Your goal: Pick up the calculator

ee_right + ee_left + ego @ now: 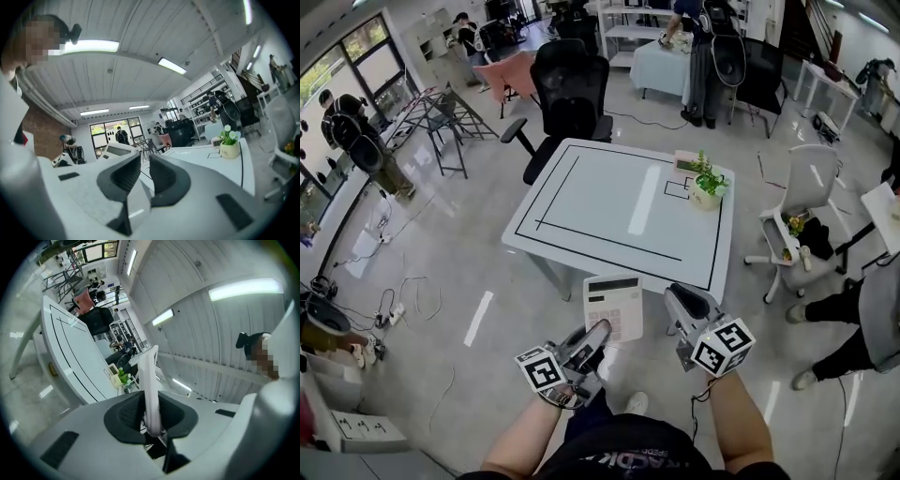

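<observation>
From the head view I see my left gripper (598,330) holding the white calculator (613,306) face up in the air, just in front of the near edge of a white table (619,197) with black lines. My right gripper (680,298) hangs beside it. A potted plant (709,183) stands at the table's far right corner.

My left gripper view adds the grip itself: both jaws are clamped on the calculator's thin edge, which sticks out as a narrow white slab.

My right gripper view shows those jaws nearly together, a slim gap between them with nothing in it, and the calculator off to their left.
</observation>
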Tool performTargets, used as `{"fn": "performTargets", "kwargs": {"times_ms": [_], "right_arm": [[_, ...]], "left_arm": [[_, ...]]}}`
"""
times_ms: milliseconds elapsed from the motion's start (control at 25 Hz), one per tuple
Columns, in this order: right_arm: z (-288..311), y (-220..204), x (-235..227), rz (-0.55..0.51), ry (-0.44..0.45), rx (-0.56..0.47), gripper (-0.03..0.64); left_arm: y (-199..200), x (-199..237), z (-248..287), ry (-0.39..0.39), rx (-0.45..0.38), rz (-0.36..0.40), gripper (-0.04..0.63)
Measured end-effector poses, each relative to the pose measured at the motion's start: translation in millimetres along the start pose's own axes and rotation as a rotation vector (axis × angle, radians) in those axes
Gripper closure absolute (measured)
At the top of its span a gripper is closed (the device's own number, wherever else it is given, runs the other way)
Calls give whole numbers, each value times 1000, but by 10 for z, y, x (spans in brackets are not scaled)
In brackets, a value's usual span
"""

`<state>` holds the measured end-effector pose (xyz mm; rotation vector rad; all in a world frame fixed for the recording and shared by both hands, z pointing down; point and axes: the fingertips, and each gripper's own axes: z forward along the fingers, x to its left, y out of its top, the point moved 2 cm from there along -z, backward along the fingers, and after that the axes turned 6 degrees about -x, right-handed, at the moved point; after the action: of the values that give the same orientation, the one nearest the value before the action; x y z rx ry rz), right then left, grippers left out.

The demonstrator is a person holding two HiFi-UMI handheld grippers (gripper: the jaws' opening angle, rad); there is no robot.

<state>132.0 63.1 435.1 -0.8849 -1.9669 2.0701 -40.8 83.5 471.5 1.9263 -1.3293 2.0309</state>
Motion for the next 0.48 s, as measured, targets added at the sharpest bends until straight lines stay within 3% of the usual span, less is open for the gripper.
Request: {"fn": "performTargets", "kwargs": {"times_ms": [80, 160, 480], "right_arm": [[-47, -6, 127, -116, -3, 24, 615], [-78, -2, 259, -189, 1, 35, 615], [-116, -60, 707, -273, 30, 55, 615]], "left_arm": [[51, -42, -116, 25, -39, 21, 531], [110, -85, -207, 47, -72, 51, 531], [267, -235, -448, 88, -135, 146, 531]]}}
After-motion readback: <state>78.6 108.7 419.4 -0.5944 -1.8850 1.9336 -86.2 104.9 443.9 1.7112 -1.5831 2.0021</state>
